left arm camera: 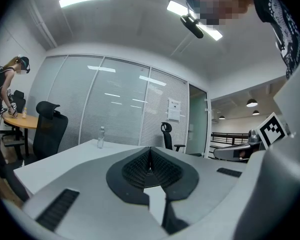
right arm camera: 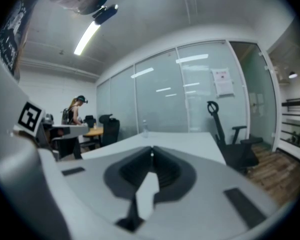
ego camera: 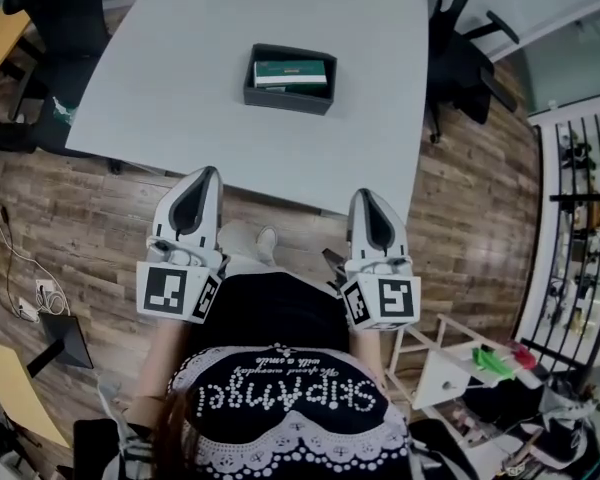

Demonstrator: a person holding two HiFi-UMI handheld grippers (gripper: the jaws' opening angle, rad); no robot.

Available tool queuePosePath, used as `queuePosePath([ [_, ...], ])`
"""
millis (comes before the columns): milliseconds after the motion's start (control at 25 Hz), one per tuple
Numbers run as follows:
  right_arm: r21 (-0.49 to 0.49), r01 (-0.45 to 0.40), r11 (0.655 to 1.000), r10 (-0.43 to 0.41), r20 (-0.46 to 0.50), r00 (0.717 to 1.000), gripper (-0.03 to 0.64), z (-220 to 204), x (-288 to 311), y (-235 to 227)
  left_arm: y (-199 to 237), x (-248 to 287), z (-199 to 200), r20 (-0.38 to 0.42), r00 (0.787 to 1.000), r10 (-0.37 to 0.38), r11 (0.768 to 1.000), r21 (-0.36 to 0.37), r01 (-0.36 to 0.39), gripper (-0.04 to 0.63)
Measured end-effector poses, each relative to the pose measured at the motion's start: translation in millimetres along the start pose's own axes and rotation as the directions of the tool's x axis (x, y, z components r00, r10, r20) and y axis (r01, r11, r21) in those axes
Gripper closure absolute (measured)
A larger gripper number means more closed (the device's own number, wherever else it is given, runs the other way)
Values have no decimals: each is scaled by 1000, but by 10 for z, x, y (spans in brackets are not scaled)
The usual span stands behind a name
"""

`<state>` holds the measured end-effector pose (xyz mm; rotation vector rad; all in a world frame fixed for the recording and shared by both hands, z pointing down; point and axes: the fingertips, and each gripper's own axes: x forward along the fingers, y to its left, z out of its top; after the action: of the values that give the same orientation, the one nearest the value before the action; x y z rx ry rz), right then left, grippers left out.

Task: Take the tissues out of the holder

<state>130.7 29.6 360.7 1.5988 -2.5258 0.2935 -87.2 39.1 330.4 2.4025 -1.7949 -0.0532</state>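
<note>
Head view looked steeply down on a pale tabletop (ego camera: 170,78) that filled the upper middle of the frame, its near edge slanting from the left side down toward the lower right. The dark holder (ego camera: 250,88) sat near the middle of that surface, well apart from every edge, with bare tabletop all round it. The green pack of tissues (ego camera: 291,71) lay inside the holder. The left gripper (ego camera: 209,172) and the right gripper (ego camera: 366,194) were held side by side low in the frame, both pointing up the picture toward the holder. Their tips just met the near edge, and open tabletop lay between them and the holder. Left gripper view showed its jaws pressed together with nothing between them, and right gripper view showed the same: pads meeting in a thin line, empty. Past the closed pads the tabletop ran away flat, with a small clear bottle (left arm camera: 100,136) standing near its far edge before a glass wall. A black office chair (ego camera: 65,18) stood off the upper left corner of the tabletop and another dark chair (ego camera: 460,63) stood close along its right edge. Wooden floor (ego camera: 90,218) lay open at the lower left, while a white stand (ego camera: 445,373) crowded the lower right.
</note>
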Motion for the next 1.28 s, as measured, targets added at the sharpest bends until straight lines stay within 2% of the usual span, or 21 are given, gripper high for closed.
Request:
queuePosePath([
  [480, 24, 8, 1000, -8, 3, 1000, 581, 1, 112, -139, -28, 192, 19, -10, 1000, -8, 1000, 15, 8, 562],
  [880, 32, 39, 999, -38, -23, 999, 581, 92, 520, -264, 215, 674, 39, -34, 999, -33, 999, 3, 34, 561],
  [1120, 27, 77, 997, -77, -17, 997, 581, 286, 829, -318, 417, 1047, 109, -58, 995, -79, 997, 4, 79, 561],
  [1280, 25, 106, 994, -105, -20, 994, 581, 355, 1013, -330, 565, 1288, 115, -71, 991, -117, 993, -22, 116, 561],
])
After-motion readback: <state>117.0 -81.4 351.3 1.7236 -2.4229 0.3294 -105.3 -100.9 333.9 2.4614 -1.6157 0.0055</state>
